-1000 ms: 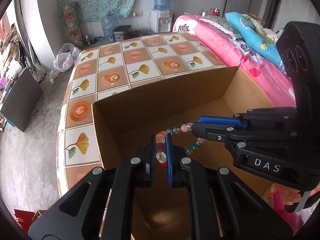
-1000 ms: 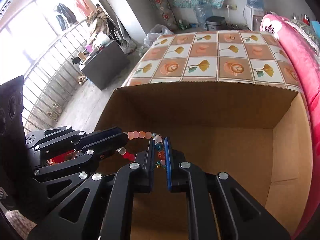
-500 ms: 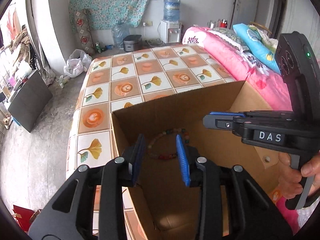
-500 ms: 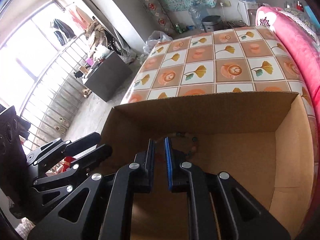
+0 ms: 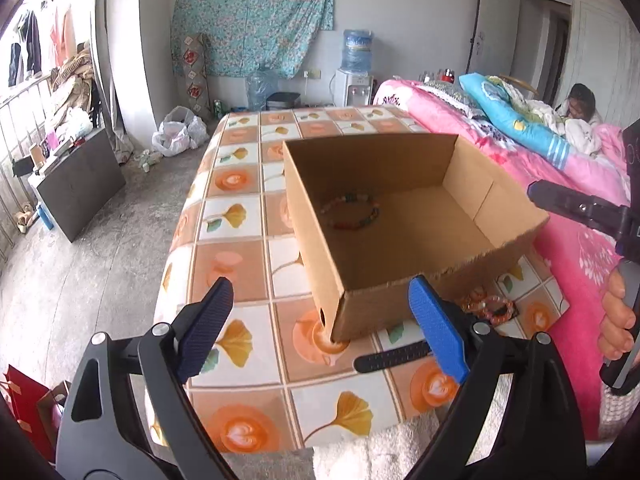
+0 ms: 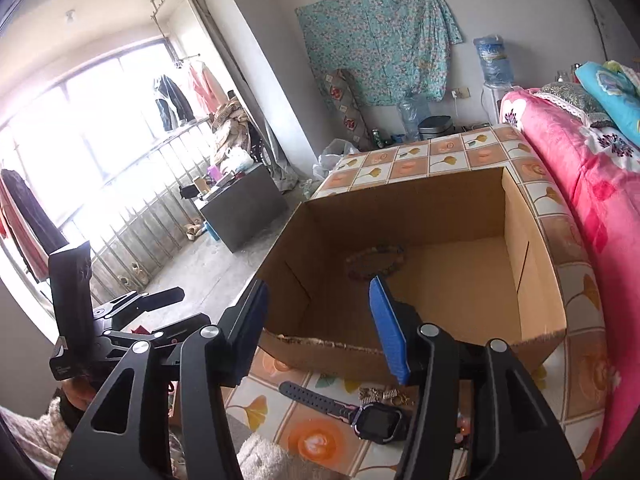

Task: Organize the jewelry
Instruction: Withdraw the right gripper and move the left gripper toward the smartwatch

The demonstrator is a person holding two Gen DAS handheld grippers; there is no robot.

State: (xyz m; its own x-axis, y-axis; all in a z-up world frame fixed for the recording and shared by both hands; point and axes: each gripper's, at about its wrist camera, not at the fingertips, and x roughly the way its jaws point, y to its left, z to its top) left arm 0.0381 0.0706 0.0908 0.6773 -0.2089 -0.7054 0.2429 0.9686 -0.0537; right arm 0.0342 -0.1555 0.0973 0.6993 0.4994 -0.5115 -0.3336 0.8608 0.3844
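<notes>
A beaded bracelet (image 5: 351, 213) lies on the floor of an open cardboard box (image 5: 320, 272); it also shows in the right wrist view (image 6: 374, 263) inside the box (image 6: 536, 280). My left gripper (image 5: 320, 330) is open and empty, held above the table in front of the box. My right gripper (image 6: 320, 330) is open and empty near the box's near edge. A black smartwatch (image 6: 352, 410) lies on the table in front of the box, with small gold jewelry (image 6: 380, 394) beside it. Orange bead bracelets (image 5: 490, 306) lie by the box's near right corner.
The box stands on a table with a tiled orange flower cloth (image 5: 240, 240). A pink bed (image 5: 580, 208) runs along the right. A dark cabinet (image 5: 76, 184) and railing are at the left. The right gripper's body (image 5: 580, 208) shows at the right edge.
Both grippers let go of the beaded bracelet, which now lies in the box. Both have opened wide and pulled back up and out of the box.
</notes>
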